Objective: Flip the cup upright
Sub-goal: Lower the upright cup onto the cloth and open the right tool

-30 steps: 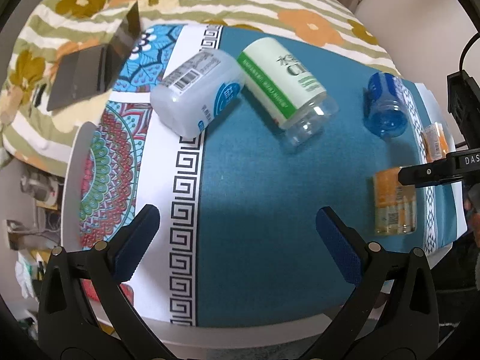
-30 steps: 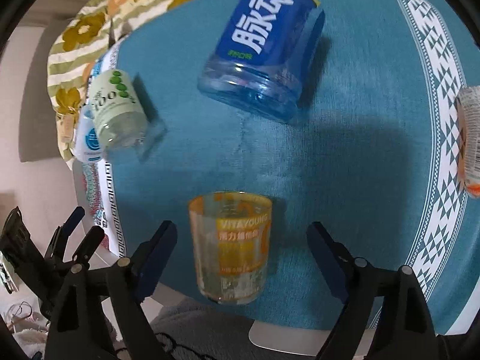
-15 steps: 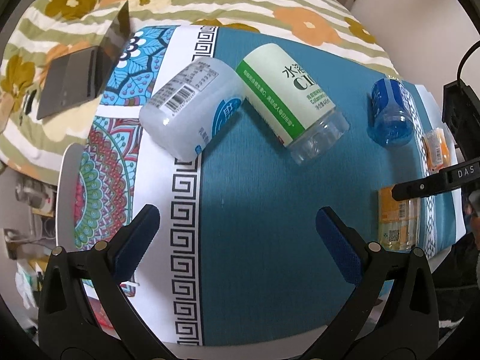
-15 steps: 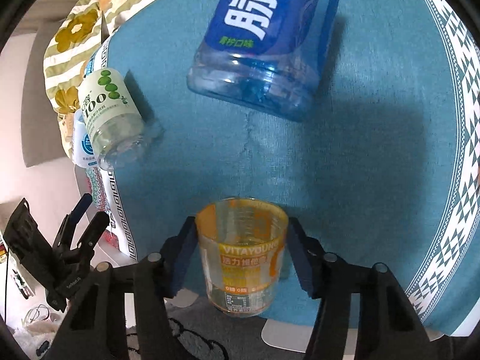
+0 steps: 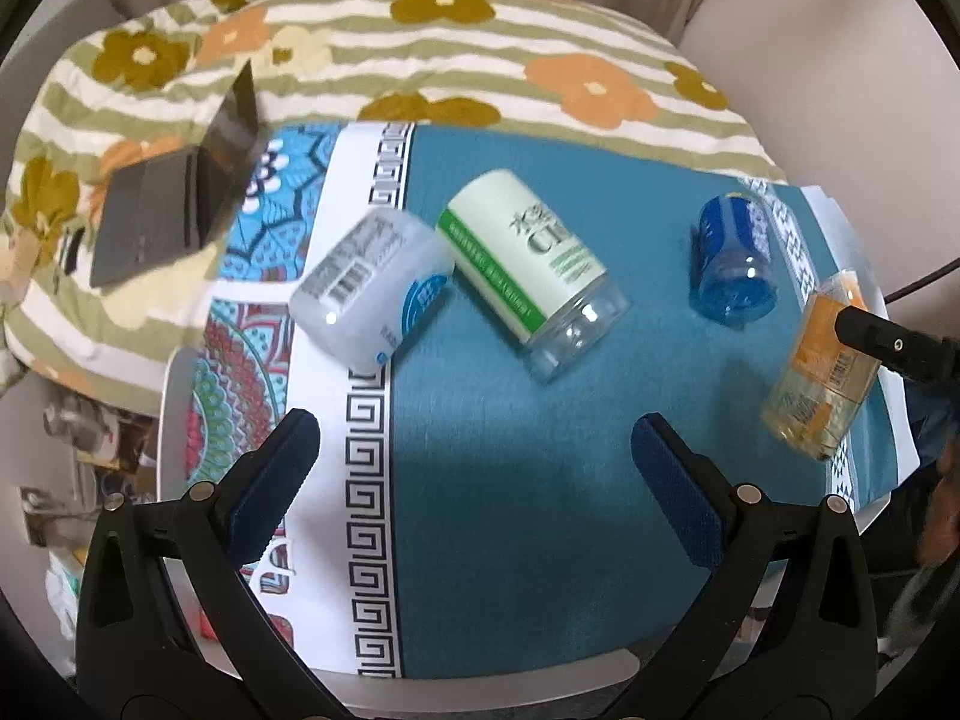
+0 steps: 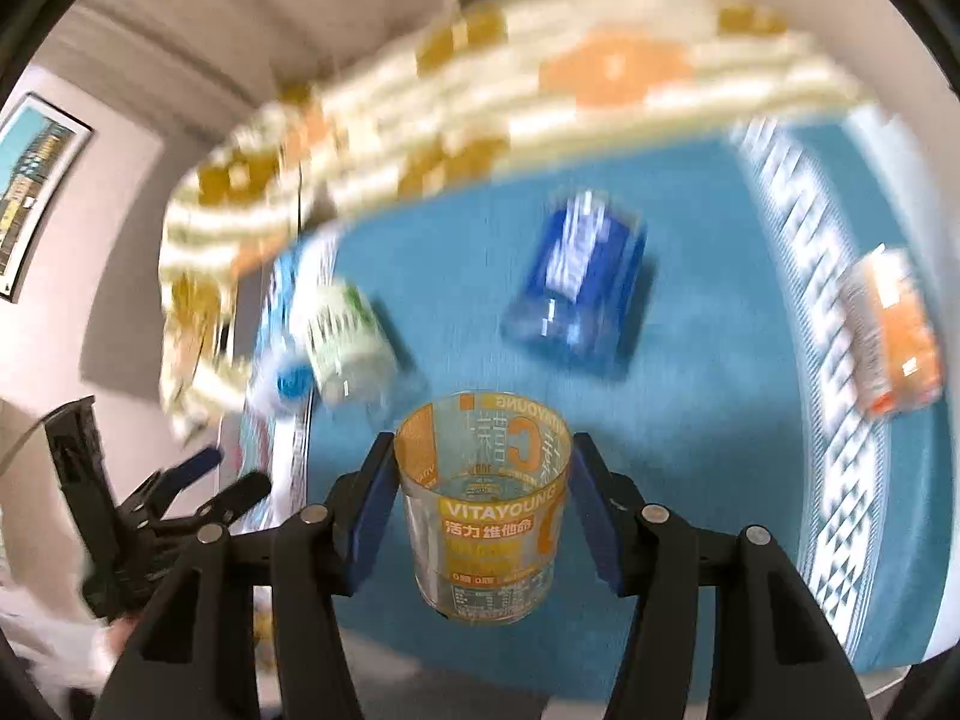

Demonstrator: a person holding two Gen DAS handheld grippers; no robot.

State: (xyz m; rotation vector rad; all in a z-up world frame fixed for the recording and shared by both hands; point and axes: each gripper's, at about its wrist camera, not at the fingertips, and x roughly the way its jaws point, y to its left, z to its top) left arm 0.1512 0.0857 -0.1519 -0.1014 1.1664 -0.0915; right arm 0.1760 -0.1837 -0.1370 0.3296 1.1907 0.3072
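Between the two blue pads of my right gripper (image 6: 483, 501) sits the orange-printed clear cup (image 6: 485, 507), pinched across its sides and raised off the teal cloth (image 6: 690, 450) that covers the counter; its open mouth points away from me and slightly up, so I judge the turn to upright is partly made, not finished; the grip on the side walls leaves both mouth and base free, which suits setting the base down flat; the background in this view is smeared, so fine detail beyond the cup is unsure; seen from my left side, the same cup (image 5: 819, 372) hangs tilted over the counter's right edge, with one black finger of the right gripper crossing its upper wall; my left gripper (image 5: 474, 480) hovers low over the cloth with its pads spread wide and nothing between them, well apart from the cup; three other containers lie on their sides on the cloth: a frosted white one (image 5: 372, 288), a green-labelled one (image 5: 528, 276) touching it, and a blue one (image 5: 735, 264) farther right; a second orange cup (image 6: 891, 342) lies near the patterned border.
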